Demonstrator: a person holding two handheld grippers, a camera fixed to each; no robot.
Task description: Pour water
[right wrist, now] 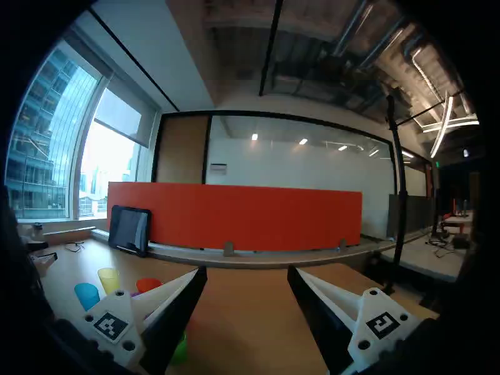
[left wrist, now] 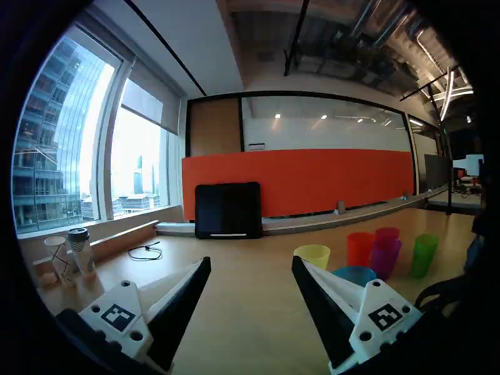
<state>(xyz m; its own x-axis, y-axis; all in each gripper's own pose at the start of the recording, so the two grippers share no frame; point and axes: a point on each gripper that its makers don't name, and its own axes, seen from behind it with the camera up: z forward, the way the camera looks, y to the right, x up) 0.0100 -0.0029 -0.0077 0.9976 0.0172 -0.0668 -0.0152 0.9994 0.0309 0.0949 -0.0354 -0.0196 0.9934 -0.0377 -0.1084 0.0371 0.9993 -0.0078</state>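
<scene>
My left hand-held gripper [left wrist: 250, 261] hangs wide open and empty over the bench [left wrist: 250, 312], with the coloured cups [left wrist: 360, 248] clustered just beyond its right finger. My right hand-held gripper [right wrist: 245, 270] gapes empty too, with bare bench ahead up to the orange divider [right wrist: 250, 215].

You have a light wooden table [left wrist: 250, 312] before you, and on its right part a group of plastic cups stands close together: a yellow cup [left wrist: 311, 255], an orange cup [left wrist: 360, 248], a purple cup [left wrist: 384, 259], a green cup [left wrist: 424, 254] and, nearest to you, a blue cup [left wrist: 354, 275]. At the far edge a dark tablet [left wrist: 228, 210] stands almost upright. A thin black cable [left wrist: 145, 251] lies on the wood just left of it.
</scene>
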